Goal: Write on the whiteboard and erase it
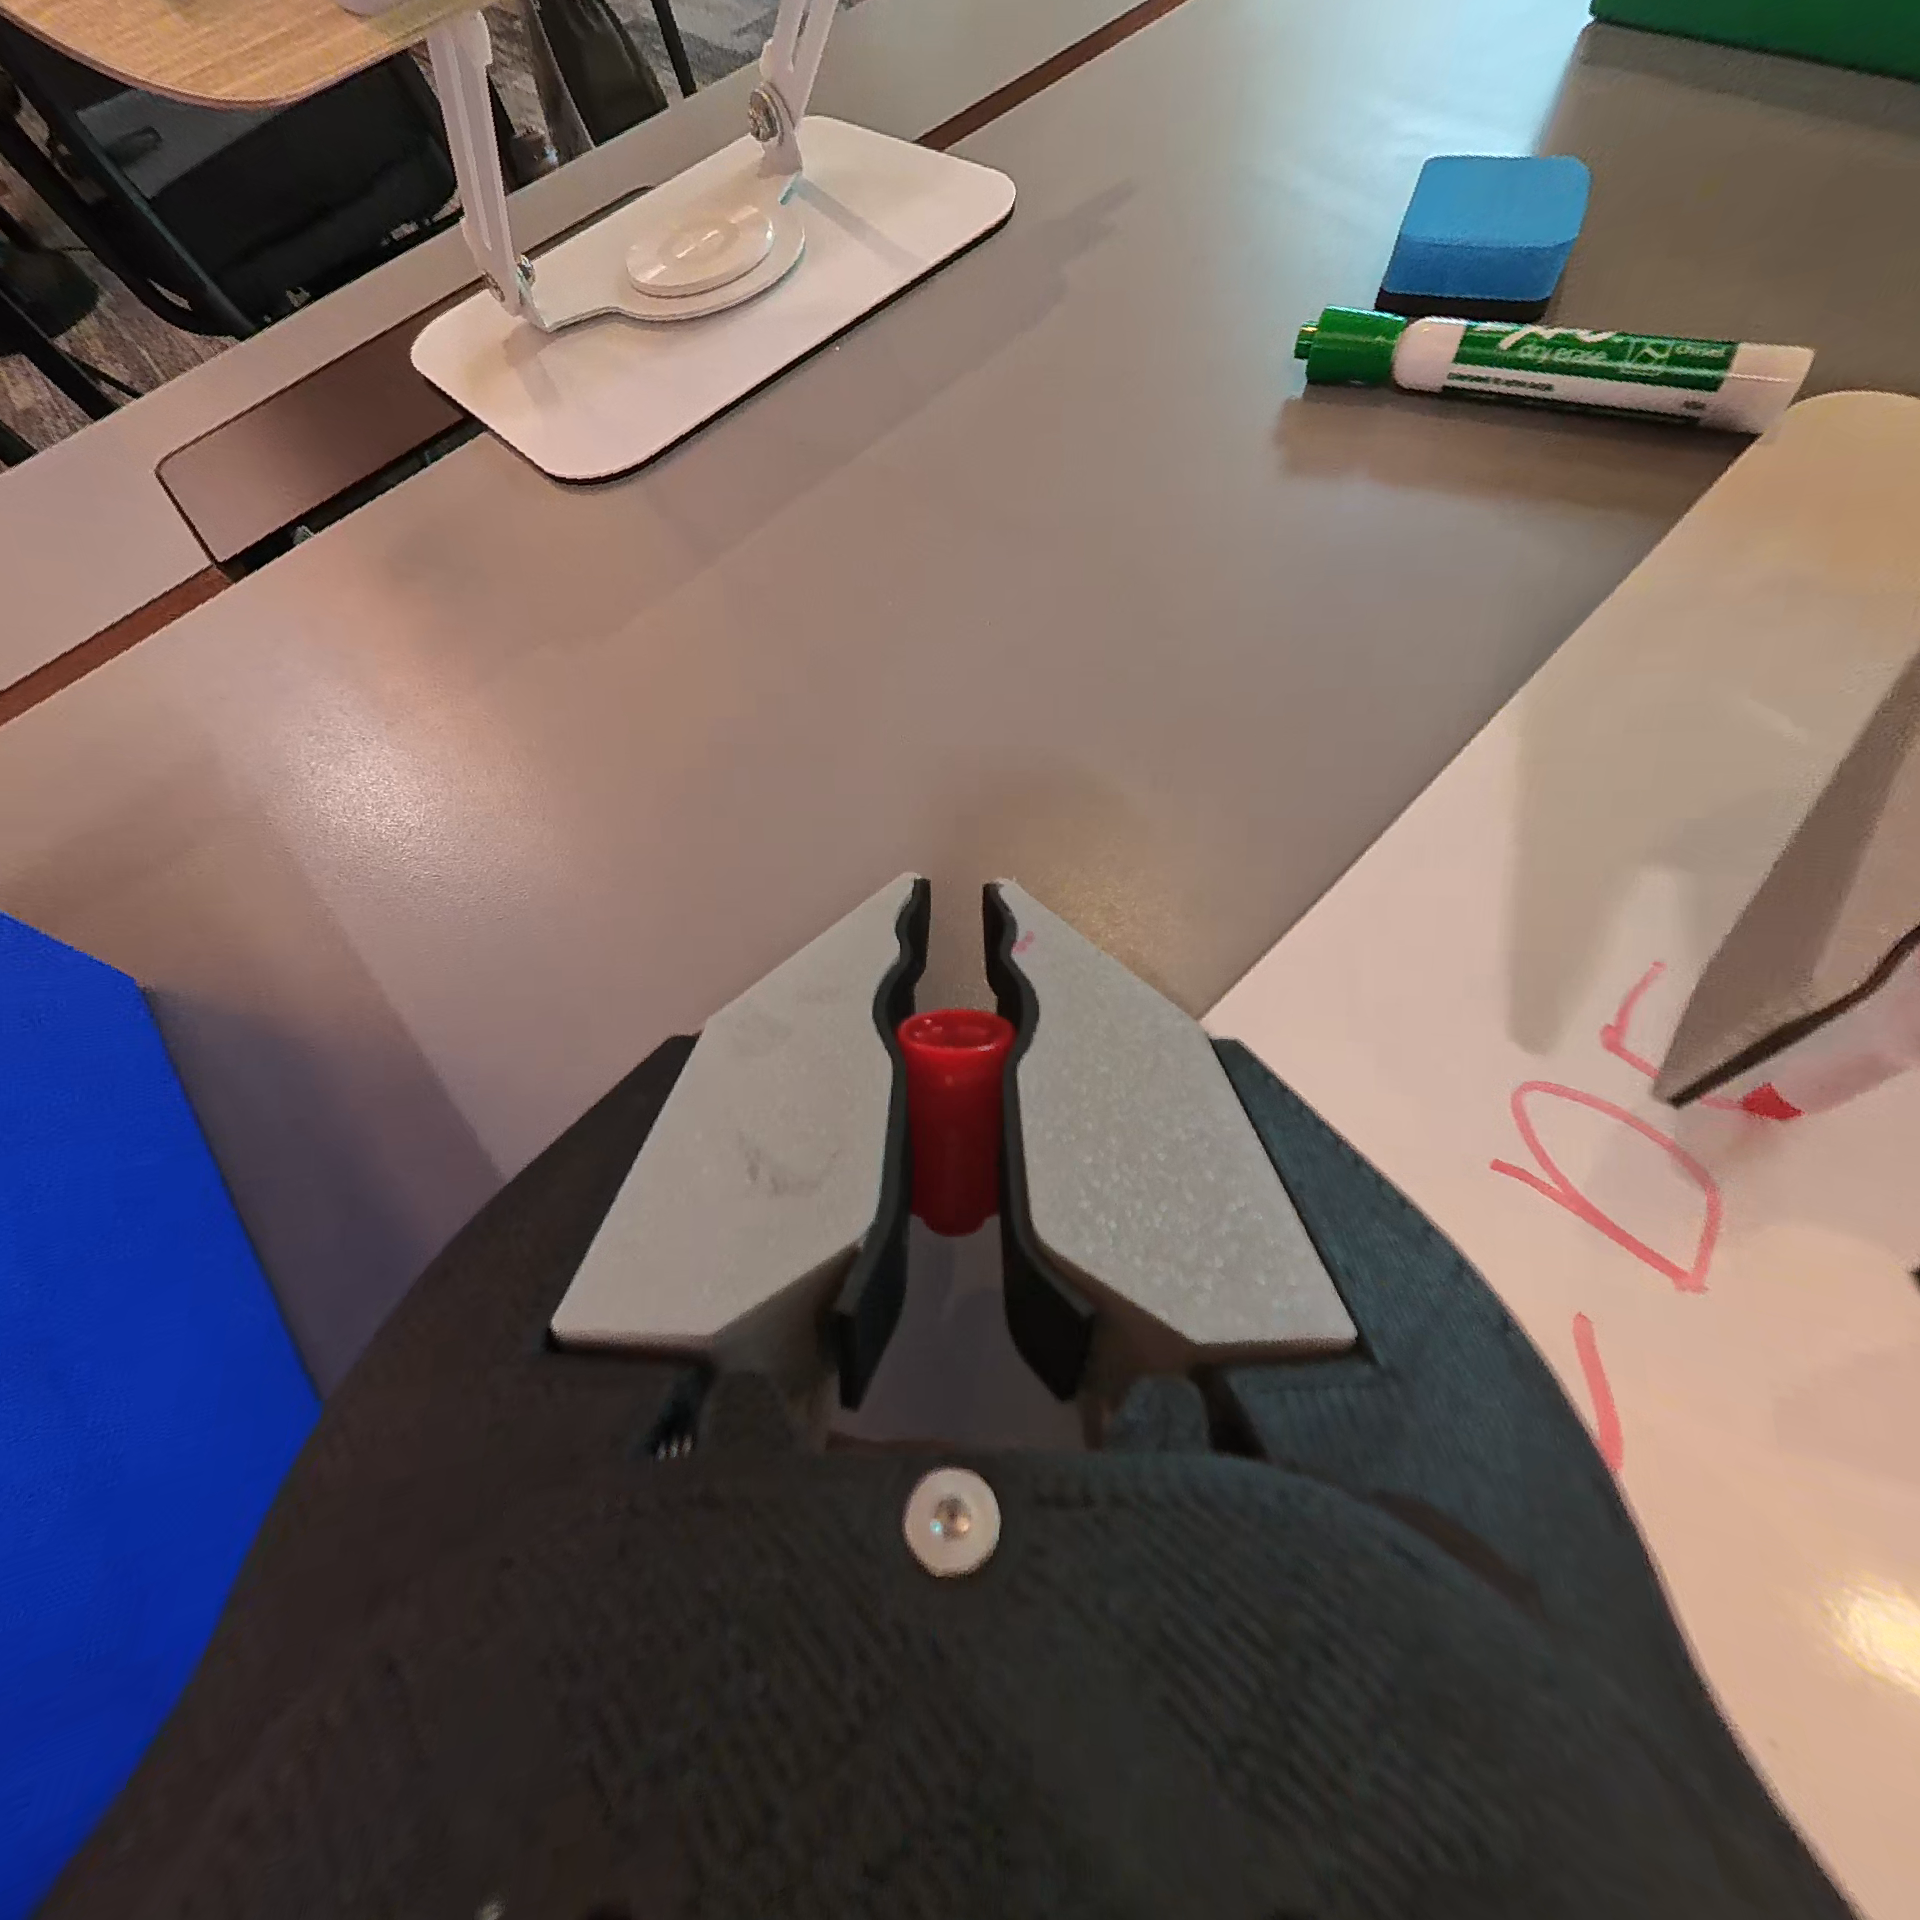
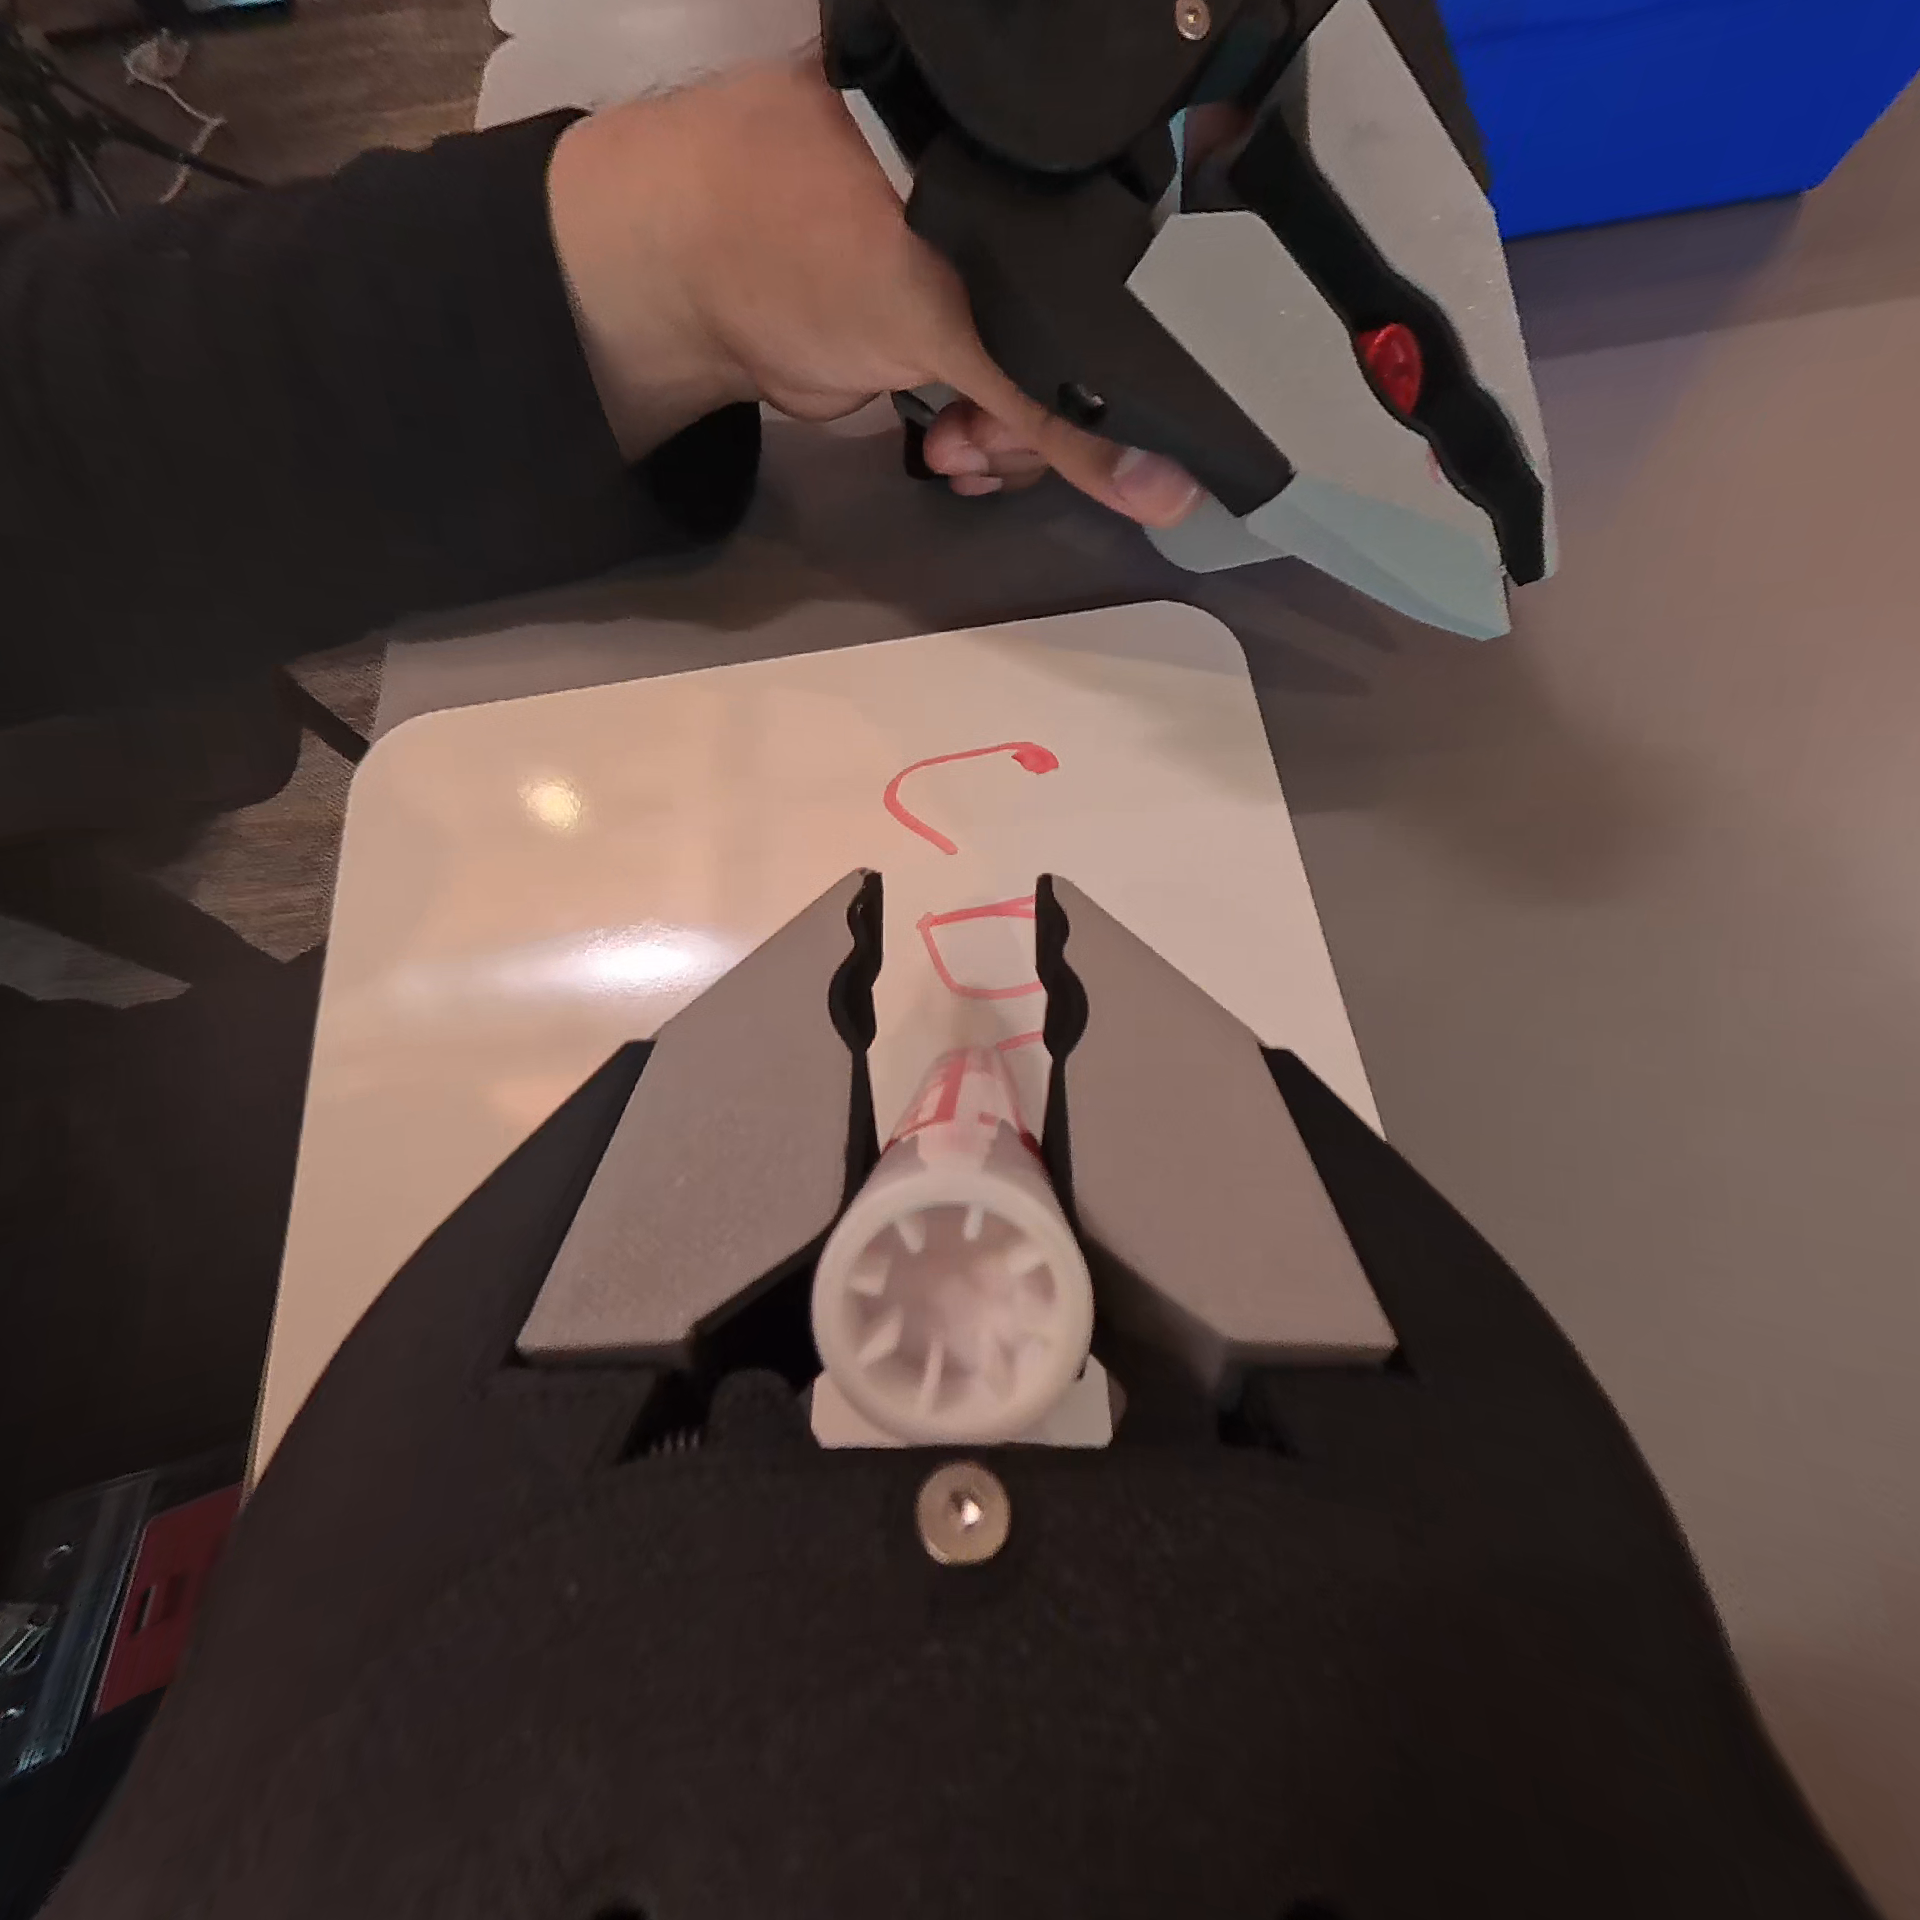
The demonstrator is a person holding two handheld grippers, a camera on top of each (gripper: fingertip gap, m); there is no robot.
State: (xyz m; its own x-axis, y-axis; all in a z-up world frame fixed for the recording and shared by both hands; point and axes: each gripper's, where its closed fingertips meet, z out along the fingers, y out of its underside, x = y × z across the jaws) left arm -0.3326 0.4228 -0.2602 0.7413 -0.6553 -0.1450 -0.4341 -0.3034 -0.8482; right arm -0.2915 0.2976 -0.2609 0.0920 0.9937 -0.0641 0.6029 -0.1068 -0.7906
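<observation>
Grey table (image 1: 727,675) bears a white whiteboard (image 2: 582,1039) marked with red strokes (image 2: 966,790). A white stand (image 1: 727,312) sits at the far edge. Left gripper (image 1: 956,899) hovers over the table beside the board, clenched on a red marker cap (image 1: 951,1122). Right gripper (image 2: 961,888) is over the board, clamped on a white marker (image 2: 951,1299), tip at the writing. A blue eraser (image 1: 1486,234) and a green marker (image 1: 1548,364) lie just beside each other beyond the board.
</observation>
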